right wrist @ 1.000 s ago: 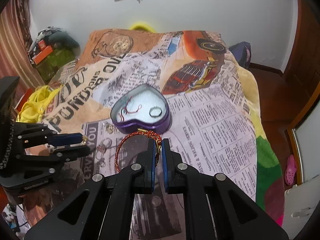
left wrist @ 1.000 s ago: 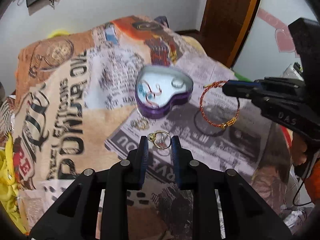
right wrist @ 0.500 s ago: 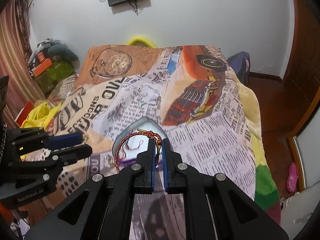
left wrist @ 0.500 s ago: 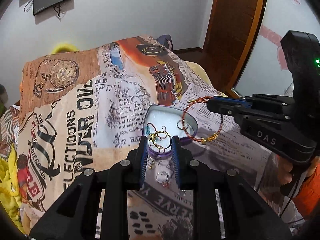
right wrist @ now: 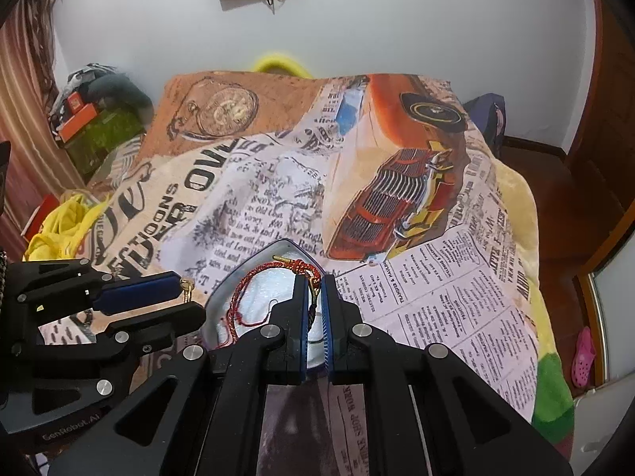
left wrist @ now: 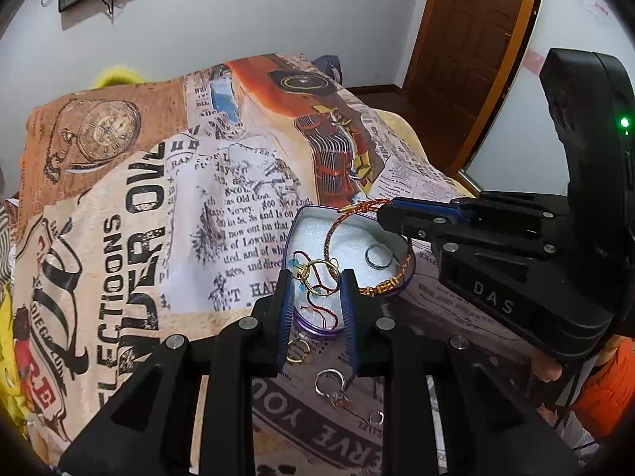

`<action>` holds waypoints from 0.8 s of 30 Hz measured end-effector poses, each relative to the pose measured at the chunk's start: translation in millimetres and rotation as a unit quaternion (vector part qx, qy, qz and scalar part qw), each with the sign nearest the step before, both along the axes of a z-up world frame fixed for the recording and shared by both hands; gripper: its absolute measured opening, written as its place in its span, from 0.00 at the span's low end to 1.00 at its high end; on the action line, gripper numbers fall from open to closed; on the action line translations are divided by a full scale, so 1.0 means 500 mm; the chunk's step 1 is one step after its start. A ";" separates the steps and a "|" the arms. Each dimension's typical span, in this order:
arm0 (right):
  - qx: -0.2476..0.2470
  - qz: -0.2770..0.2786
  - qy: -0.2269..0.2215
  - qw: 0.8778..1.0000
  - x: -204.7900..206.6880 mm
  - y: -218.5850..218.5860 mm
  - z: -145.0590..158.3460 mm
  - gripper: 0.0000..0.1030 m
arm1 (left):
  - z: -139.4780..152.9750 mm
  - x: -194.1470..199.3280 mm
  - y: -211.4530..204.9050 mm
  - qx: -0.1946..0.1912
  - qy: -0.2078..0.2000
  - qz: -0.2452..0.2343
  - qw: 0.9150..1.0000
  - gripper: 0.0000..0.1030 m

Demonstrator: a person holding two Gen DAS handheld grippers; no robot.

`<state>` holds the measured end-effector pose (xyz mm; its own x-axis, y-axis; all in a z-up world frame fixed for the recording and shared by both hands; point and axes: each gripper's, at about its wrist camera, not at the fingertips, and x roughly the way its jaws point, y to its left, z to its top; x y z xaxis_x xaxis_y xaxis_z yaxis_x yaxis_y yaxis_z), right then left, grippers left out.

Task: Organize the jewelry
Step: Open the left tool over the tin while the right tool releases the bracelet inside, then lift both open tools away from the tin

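A purple heart-shaped tin [left wrist: 293, 234] with white lining lies open on the bed. It holds a silver ring [left wrist: 377, 256] and a red thread bracelet [left wrist: 317, 311]. My left gripper [left wrist: 317, 281] is shut on a gold ring [left wrist: 301, 271] that hangs over the tin's near side. My right gripper [right wrist: 313, 281] is shut on the knot of a red and gold braided bracelet [right wrist: 254, 273], whose loop [left wrist: 329, 234] hangs over the tin [right wrist: 254, 263]. The right wrist view has the left gripper [right wrist: 188, 297] just left of the tin.
Loose rings lie on the blanket in front of the tin: a gold one [left wrist: 297, 351], a silver one [left wrist: 329, 382] and a small one [left wrist: 376, 418]. The newspaper-print blanket [right wrist: 436, 317] covers the bed. Yellow cloth [right wrist: 63, 226] lies at its left edge.
Both grippers have moved forward across the bed with their pieces. The tin was ahead of them before and now lies right beneath the ring and the bracelet.
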<state>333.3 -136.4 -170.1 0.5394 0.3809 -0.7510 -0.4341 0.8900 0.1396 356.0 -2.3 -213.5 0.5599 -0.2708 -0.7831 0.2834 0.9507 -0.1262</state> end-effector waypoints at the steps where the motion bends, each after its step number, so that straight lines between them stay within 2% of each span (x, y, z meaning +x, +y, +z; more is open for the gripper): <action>1: -0.001 0.000 0.002 1.000 0.003 0.000 -0.002 0.05 | -0.004 0.004 -0.002 0.000 0.002 -0.001 1.000 0.22; 14: -0.014 0.015 0.008 1.000 0.011 0.014 -0.013 0.05 | -0.029 0.018 -0.011 0.005 0.009 -0.007 1.000 0.22; 24: -0.016 0.020 0.041 0.999 0.011 0.012 -0.012 0.09 | -0.017 0.010 0.001 0.002 0.017 0.002 1.000 0.22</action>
